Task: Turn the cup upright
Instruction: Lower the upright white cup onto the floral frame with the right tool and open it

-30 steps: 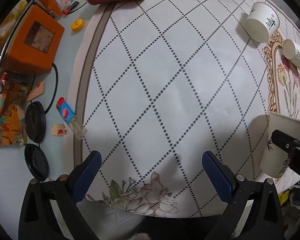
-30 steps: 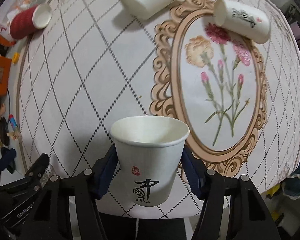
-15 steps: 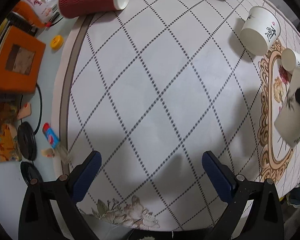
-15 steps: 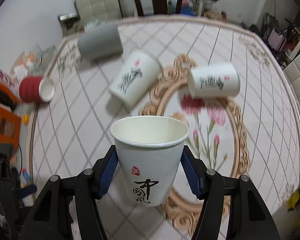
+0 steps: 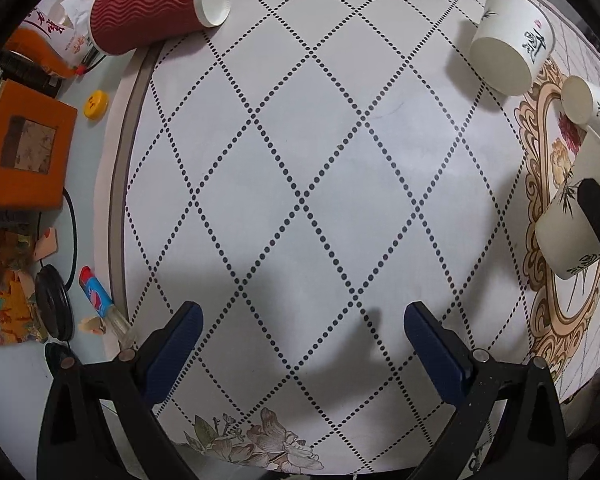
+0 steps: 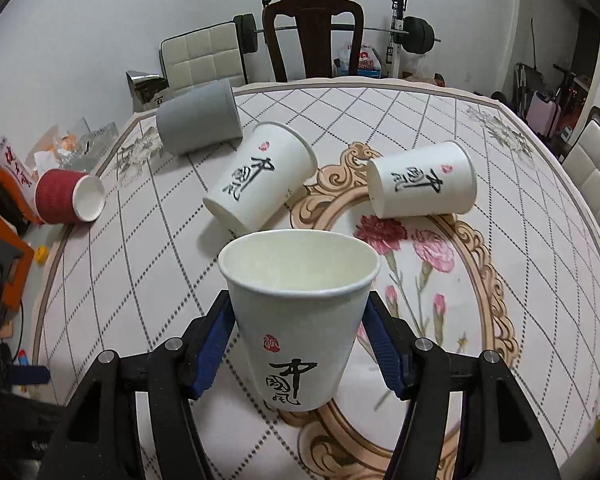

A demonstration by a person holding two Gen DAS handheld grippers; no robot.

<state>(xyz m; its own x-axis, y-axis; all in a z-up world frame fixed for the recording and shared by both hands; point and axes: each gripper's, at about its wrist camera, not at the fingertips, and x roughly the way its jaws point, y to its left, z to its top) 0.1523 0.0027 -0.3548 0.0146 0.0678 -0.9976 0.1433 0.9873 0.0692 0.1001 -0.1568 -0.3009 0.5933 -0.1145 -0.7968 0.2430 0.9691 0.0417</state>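
My right gripper (image 6: 300, 328) is shut on a white paper cup (image 6: 298, 312) with black calligraphy, held mouth up above the tablecloth. The same cup (image 5: 572, 232) shows at the right edge of the left wrist view, with the right gripper's black finger across it. My left gripper (image 5: 300, 320) is open and empty above the diamond-patterned cloth. Two more white cups (image 6: 260, 178) (image 6: 422, 184) lie on their sides beyond the held cup.
A grey cup (image 6: 198, 120) and a red ribbed cup (image 6: 66, 196) lie on their sides at the back left. An orange box (image 5: 24, 152), a yellow cap (image 5: 96, 104), a lighter (image 5: 98, 296) and black lids sit off the cloth's left edge. Chairs stand behind the table.
My right gripper has tilted up and lifted the cup, so the view now shows the far room. My left gripper has moved forward over the cloth, still open.
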